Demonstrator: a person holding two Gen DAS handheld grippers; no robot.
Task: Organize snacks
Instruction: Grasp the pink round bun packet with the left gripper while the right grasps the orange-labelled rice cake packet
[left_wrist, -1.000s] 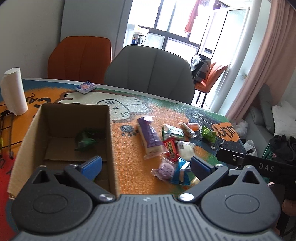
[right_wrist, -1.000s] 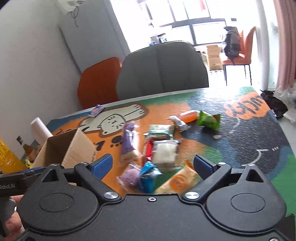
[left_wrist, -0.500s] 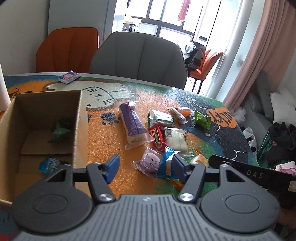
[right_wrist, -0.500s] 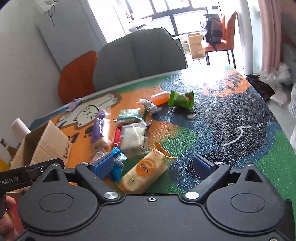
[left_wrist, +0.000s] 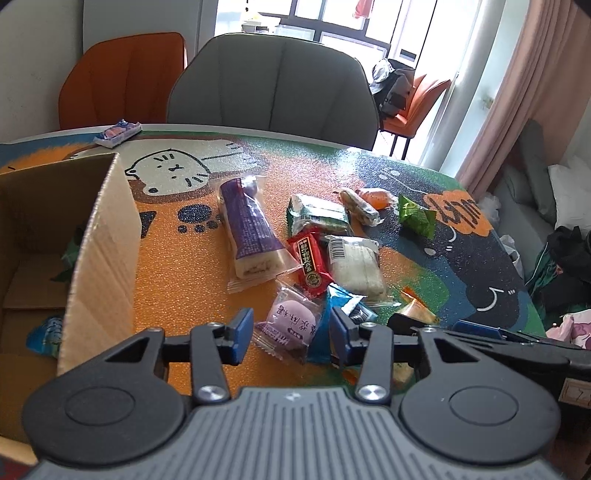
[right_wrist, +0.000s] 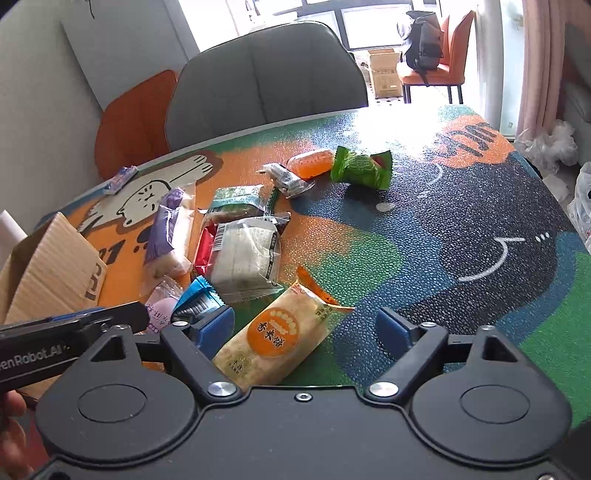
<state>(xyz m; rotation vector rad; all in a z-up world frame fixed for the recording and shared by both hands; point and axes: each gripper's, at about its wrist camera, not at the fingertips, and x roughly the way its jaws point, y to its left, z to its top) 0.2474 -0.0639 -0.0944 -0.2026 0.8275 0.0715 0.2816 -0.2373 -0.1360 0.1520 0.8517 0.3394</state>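
A pile of wrapped snacks lies on the colourful table mat. My left gripper (left_wrist: 291, 334) is open, its jaws on either side of a pale purple round snack (left_wrist: 293, 323), next to a blue packet (left_wrist: 341, 306). A cardboard box (left_wrist: 99, 243) stands to the left with a blue snack (left_wrist: 46, 332) and a green one inside. My right gripper (right_wrist: 306, 326) is open around the near end of an orange-labelled cracker pack (right_wrist: 275, 338). A long purple bar (left_wrist: 247, 225), a red packet (left_wrist: 310, 260) and a white cake pack (left_wrist: 354, 264) lie further off.
A green packet (right_wrist: 360, 166), an orange jelly (right_wrist: 310, 164) and a small dark-wrapped bar (right_wrist: 286, 177) lie at the far side of the pile. A small blue packet (left_wrist: 118, 133) sits at the table's far edge. Grey (left_wrist: 273, 85) and orange chairs stand behind the table.
My left gripper has moved right from over the box to the purple round snack and narrowed its jaws. My right gripper has moved forward and down onto the cracker pack.
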